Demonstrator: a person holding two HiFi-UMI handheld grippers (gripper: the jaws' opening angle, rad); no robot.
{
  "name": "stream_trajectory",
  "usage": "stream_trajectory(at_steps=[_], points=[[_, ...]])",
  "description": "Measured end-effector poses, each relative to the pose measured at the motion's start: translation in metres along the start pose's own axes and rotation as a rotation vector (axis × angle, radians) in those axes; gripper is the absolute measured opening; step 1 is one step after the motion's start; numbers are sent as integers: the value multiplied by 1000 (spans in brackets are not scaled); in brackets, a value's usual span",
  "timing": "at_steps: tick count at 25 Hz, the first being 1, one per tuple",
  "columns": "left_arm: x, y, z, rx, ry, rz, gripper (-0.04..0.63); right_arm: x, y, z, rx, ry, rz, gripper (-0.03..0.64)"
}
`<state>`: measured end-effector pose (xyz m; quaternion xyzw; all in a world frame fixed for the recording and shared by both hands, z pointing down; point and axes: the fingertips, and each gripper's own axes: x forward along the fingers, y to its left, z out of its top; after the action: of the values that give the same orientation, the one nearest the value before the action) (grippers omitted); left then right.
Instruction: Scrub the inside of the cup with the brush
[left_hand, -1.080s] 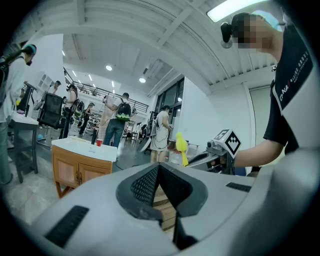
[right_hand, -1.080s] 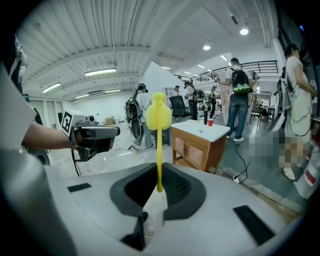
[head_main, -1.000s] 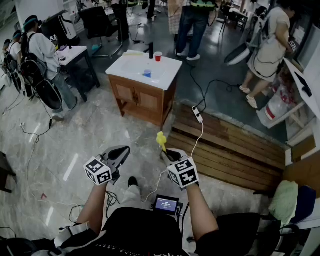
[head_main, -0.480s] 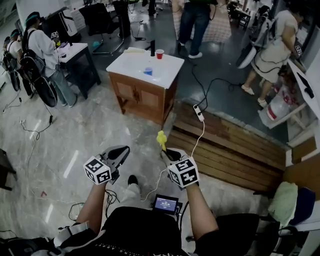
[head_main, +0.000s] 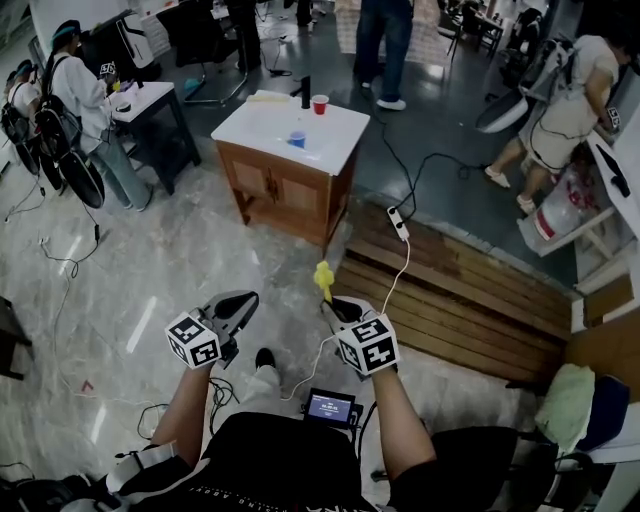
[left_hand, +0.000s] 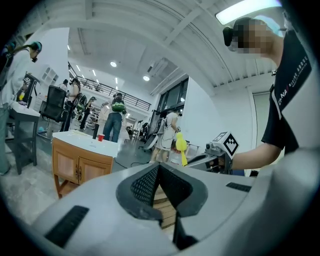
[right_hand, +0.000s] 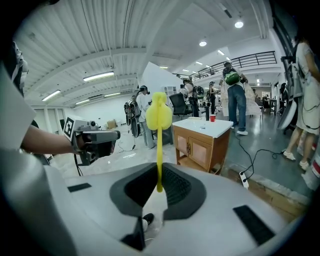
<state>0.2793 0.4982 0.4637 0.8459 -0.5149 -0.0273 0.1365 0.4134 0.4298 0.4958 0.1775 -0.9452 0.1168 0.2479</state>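
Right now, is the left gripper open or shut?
Shut: the left gripper shows its jaws closed together in its own view, with nothing between them.

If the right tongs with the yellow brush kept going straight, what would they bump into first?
Probably the shiny floor short of the wooden cabinet: the right tongs, gripping the brush, tilt downward. Depth is hard to judge, so it might be the cabinet.
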Motion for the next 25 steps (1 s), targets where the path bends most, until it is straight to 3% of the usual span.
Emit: stream_trajectory(at_steps=[14, 25], points=[[19, 47, 15, -36, -10, -14, 3, 35, -21, 26, -5, 25, -15, 37], [43, 131, 40, -66, -16, -73, 3, 107, -47, 73, -12, 51, -57, 37]])
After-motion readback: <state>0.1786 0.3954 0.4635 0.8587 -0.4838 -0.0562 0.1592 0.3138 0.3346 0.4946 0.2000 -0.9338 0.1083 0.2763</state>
